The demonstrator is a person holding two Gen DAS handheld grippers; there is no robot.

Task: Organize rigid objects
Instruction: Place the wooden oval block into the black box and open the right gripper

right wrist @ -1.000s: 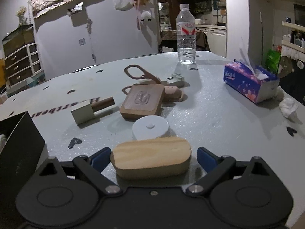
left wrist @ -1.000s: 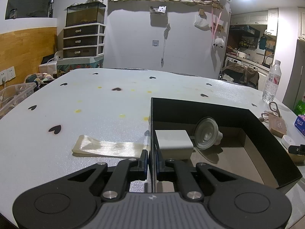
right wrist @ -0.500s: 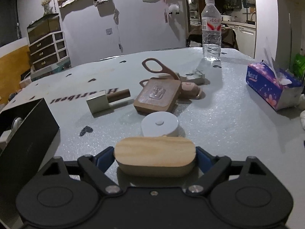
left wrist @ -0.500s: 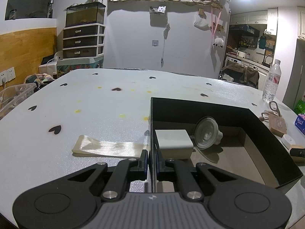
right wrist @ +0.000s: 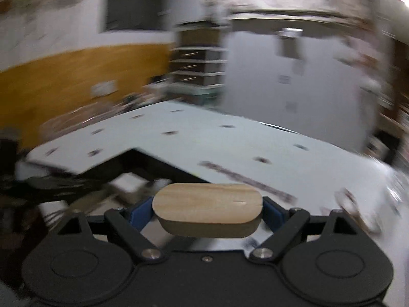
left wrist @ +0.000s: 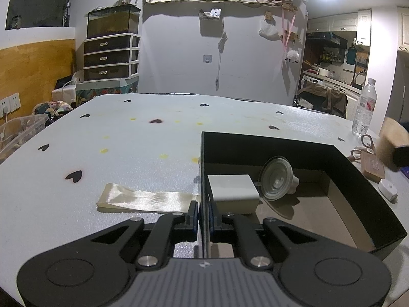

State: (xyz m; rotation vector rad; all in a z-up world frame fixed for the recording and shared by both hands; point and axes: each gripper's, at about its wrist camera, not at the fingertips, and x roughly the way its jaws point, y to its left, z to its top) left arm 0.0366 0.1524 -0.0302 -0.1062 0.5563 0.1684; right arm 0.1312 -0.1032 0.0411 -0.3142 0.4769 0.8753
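Observation:
My left gripper (left wrist: 202,215) is shut on the near left wall of the black box (left wrist: 352,179). A white block (left wrist: 232,193) and a clear suction cup (left wrist: 277,177) lie inside the box. My right gripper (right wrist: 207,211) is shut on an oval wooden block (right wrist: 208,206) and holds it in the air, facing the box (right wrist: 153,165). The wooden block also shows blurred at the right edge of the left wrist view (left wrist: 392,142), above the table.
A cream ribbon strip (left wrist: 145,199) lies left of the box. A wooden square piece (left wrist: 372,165), scissors (left wrist: 366,142), a white round disc (left wrist: 387,189) and a water bottle (left wrist: 364,107) sit right of the box.
My right gripper closed on the wooden block, lifted it off the table and swung left toward the black box; its view is now blurred. My left gripper has not moved.

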